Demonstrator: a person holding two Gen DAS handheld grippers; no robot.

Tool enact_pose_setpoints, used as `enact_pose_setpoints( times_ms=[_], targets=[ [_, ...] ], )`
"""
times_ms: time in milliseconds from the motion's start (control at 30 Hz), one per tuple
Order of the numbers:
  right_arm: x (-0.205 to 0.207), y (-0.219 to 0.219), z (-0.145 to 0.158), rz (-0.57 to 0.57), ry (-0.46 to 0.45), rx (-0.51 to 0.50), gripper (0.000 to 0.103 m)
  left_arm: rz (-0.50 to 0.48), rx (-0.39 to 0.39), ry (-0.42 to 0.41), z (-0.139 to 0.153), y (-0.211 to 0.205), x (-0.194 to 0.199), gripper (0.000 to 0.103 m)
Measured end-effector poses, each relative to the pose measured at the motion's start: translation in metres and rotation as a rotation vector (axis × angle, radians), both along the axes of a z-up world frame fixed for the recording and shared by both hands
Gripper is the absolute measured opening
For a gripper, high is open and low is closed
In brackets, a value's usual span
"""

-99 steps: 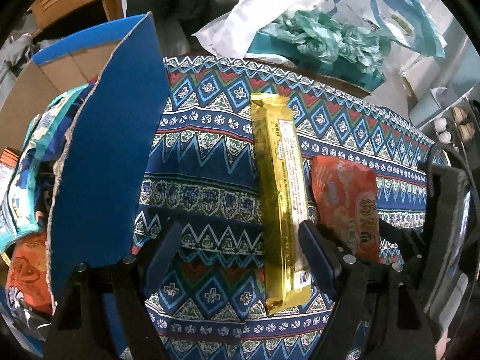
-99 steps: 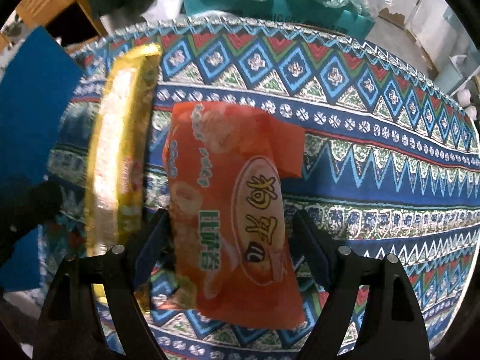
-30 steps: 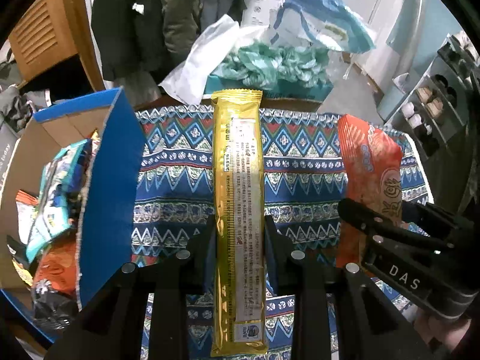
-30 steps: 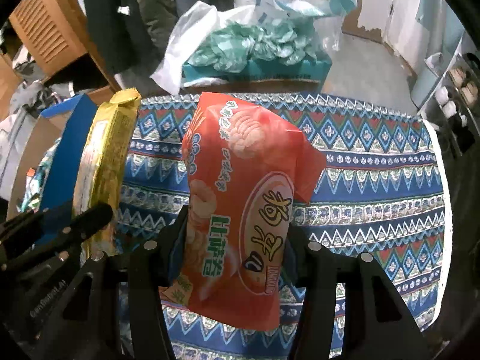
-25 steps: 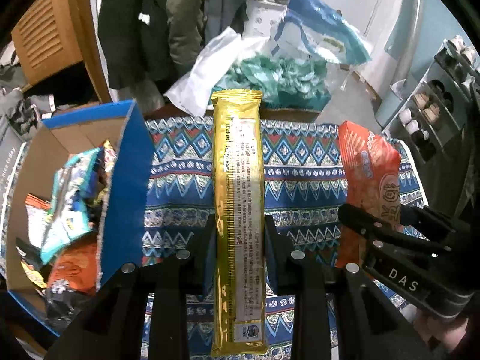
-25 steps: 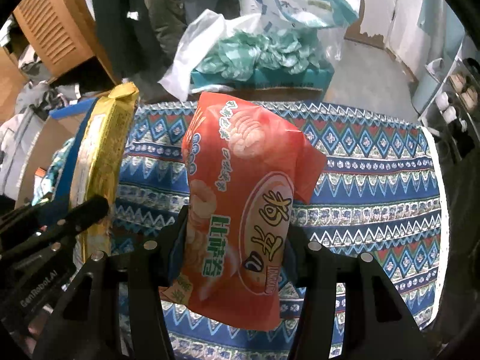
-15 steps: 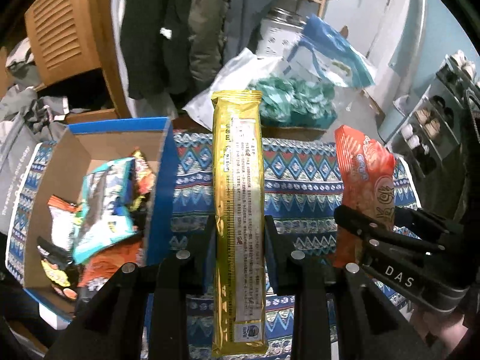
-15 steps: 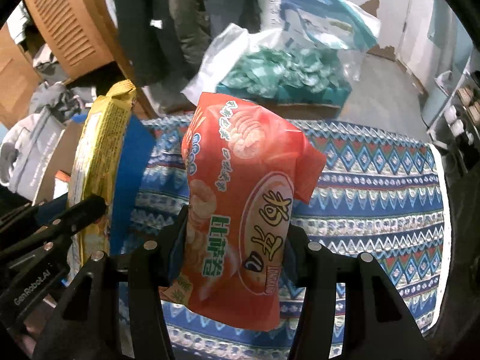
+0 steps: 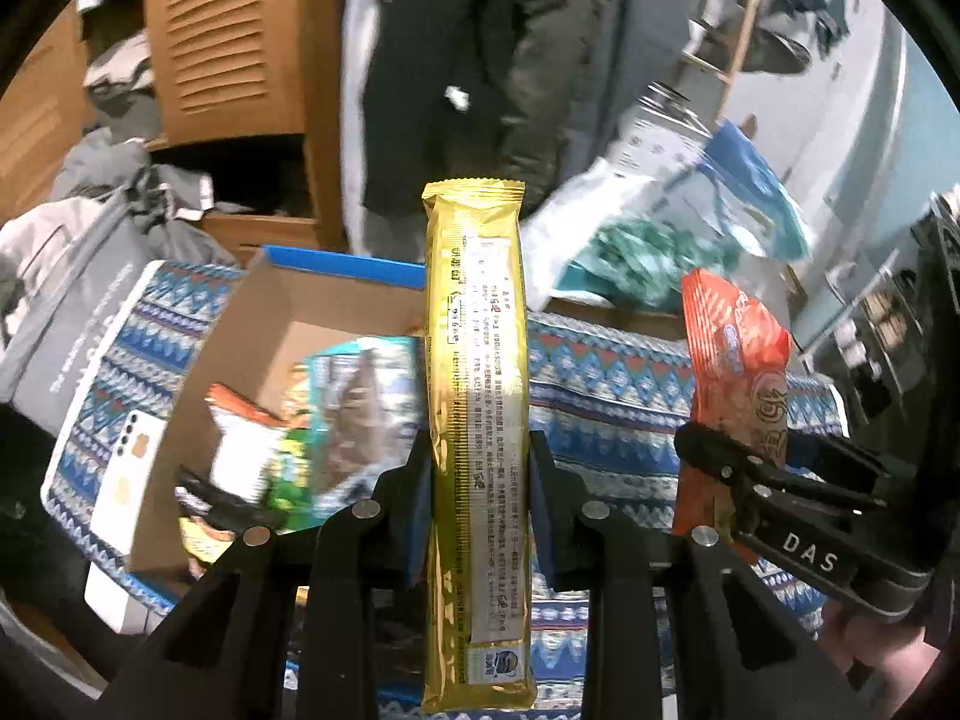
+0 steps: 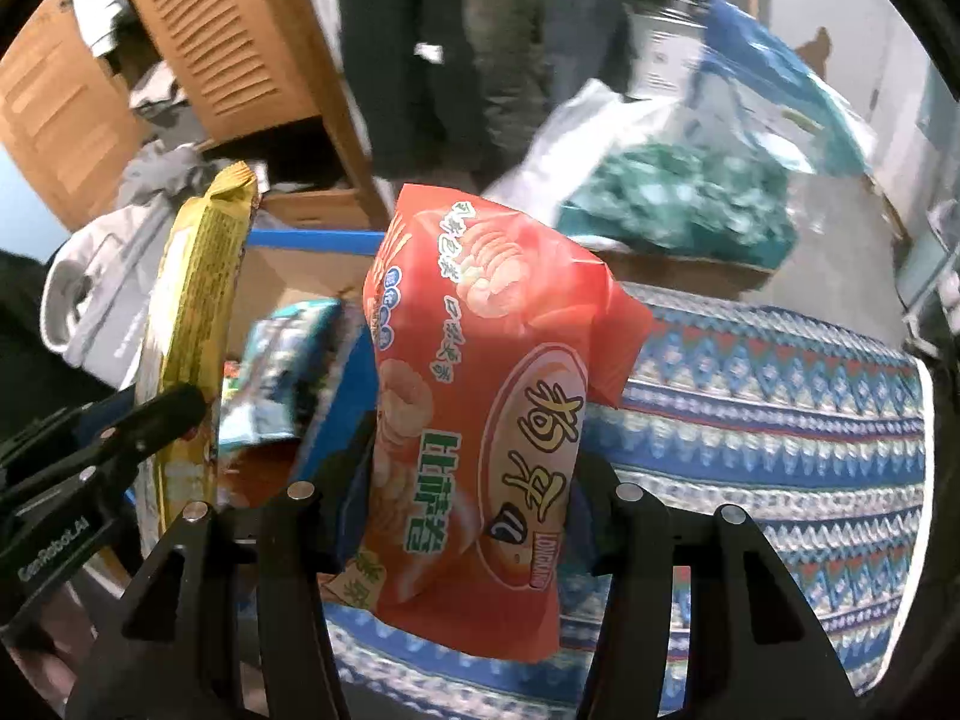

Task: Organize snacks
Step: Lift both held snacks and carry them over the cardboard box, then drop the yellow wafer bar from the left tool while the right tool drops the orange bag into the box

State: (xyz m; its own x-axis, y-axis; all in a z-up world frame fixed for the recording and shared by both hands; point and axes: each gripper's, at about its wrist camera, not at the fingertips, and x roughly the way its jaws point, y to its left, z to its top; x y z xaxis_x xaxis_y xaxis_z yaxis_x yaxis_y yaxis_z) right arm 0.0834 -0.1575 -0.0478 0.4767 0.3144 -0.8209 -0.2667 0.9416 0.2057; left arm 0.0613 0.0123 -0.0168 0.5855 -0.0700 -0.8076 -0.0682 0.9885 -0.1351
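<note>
My left gripper [image 9: 477,474] is shut on a long gold snack pack [image 9: 477,396], which stands upright between its jaws, lifted off the table. My right gripper [image 10: 468,480] is shut on an orange snack bag [image 10: 474,408], also held in the air. Each gripper shows in the other's view: the right gripper [image 9: 720,468] with its orange bag [image 9: 735,360] at the right, the left gripper [image 10: 156,414] with the gold pack [image 10: 192,324] at the left. An open cardboard box with blue edges [image 9: 258,324], holding several snack bags, lies below and left of both grippers.
The table wears a blue patterned cloth [image 10: 780,408]. A grey bag [image 9: 78,300] lies left of the box. White and teal plastic bags [image 10: 672,192] are heaped behind the table. A wooden louvred cabinet [image 9: 228,42] and hanging coats [image 9: 474,72] stand at the back.
Both grippers have risen and swung left with their snacks. The box, earlier at the left edge, now lies under and just left of the gold pack. Both grips are unchanged.
</note>
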Motion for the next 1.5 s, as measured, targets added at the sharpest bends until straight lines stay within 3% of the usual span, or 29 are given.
enact_pose_setpoints(
  times_ms=[467,867,967,1133,1200,1500],
  targets=[
    [0.011,0.086,0.003,0.131,0.018,0.010,0.053,0.143,-0.015,0.019,-0.014,0.080,-0.006,0.029],
    [0.027,0.140,-0.018,0.204,0.075,-0.004,0.055,0.202,-0.060,0.093,-0.046,0.120,0.000,0.029],
    [0.031,0.148,-0.021,0.210,0.080,-0.004,0.058,0.213,-0.056,0.074,-0.045,0.124,-0.002,0.030],
    [0.033,0.153,-0.020,0.197,0.063,-0.017,0.068,0.227,-0.035,0.042,-0.039,0.129,-0.005,0.048],
    [0.034,0.153,-0.017,0.195,0.056,-0.013,0.074,0.237,-0.040,0.041,-0.039,0.132,-0.006,0.050],
    [0.026,0.146,0.003,0.169,-0.002,-0.018,0.077,0.258,-0.032,0.003,-0.022,0.138,-0.014,0.068]
  ],
)
